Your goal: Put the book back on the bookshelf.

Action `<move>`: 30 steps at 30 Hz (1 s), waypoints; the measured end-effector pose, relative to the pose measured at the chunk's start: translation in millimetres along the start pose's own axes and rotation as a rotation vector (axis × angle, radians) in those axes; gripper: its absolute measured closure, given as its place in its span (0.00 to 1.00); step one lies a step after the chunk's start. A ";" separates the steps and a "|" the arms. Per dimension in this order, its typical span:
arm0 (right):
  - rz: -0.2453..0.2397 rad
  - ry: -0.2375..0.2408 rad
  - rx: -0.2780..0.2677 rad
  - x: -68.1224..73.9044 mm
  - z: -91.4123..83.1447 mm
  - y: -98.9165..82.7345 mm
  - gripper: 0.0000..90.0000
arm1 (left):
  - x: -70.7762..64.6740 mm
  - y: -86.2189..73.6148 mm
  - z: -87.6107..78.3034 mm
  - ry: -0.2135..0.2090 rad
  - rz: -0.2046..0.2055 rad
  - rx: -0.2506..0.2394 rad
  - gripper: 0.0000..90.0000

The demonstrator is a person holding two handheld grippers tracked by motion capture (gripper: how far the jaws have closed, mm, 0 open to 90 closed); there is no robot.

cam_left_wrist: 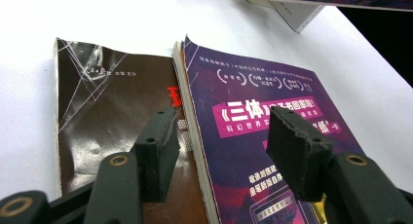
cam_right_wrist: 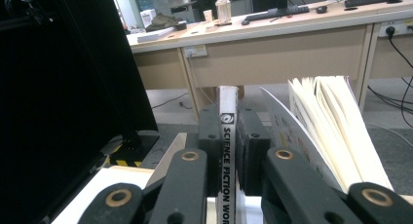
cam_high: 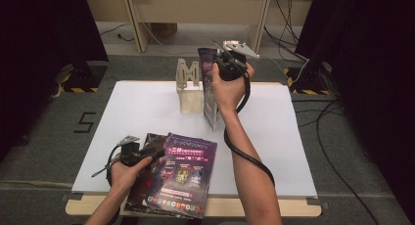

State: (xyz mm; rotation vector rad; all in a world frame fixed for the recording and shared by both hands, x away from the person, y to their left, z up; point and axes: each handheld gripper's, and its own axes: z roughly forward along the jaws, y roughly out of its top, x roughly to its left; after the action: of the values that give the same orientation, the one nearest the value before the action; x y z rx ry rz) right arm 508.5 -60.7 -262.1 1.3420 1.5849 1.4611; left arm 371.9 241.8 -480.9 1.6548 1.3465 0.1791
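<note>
Your right gripper [cam_high: 226, 63] clamps the spine of a magazine [cam_high: 209, 88], holding it upright on the white board [cam_high: 137, 112] just beside the wooden rack [cam_high: 190, 90]; in the right gripper view the jaws press both sides of the spine [cam_right_wrist: 227, 136]. Your left gripper [cam_left_wrist: 221, 151] hovers with jaws wide apart, gripping nothing, over the purple magazine [cam_left_wrist: 263, 117] overlapping the brown one [cam_left_wrist: 107, 107] at the near edge.

High view looks down the table [cam_high: 147, 107]; gripper views ride close behind jaws.
</note>
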 end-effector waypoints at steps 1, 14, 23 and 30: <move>-0.001 -0.001 0.000 0.0 0.1 0.5 0.93 | 0.1 0.1 0.0 0.000 0.002 0.000 0.49; -0.004 -0.010 -0.005 -0.9 5.6 2.8 0.93 | 0.5 0.2 0.1 0.001 0.002 0.000 0.49; 0.000 -0.016 -0.010 -1.7 8.0 4.2 0.93 | 0.1 -0.4 1.2 -0.002 -0.002 0.000 0.49; 0.001 -0.018 -0.014 -1.4 11.3 6.0 0.93 | 0.4 -0.4 1.5 0.000 -0.002 0.001 0.49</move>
State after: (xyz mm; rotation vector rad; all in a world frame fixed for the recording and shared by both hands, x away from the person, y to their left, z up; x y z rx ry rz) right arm 520.9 -58.6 -259.1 1.3449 1.5603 1.4537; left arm 372.6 241.2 -482.2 1.6543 1.3480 0.1770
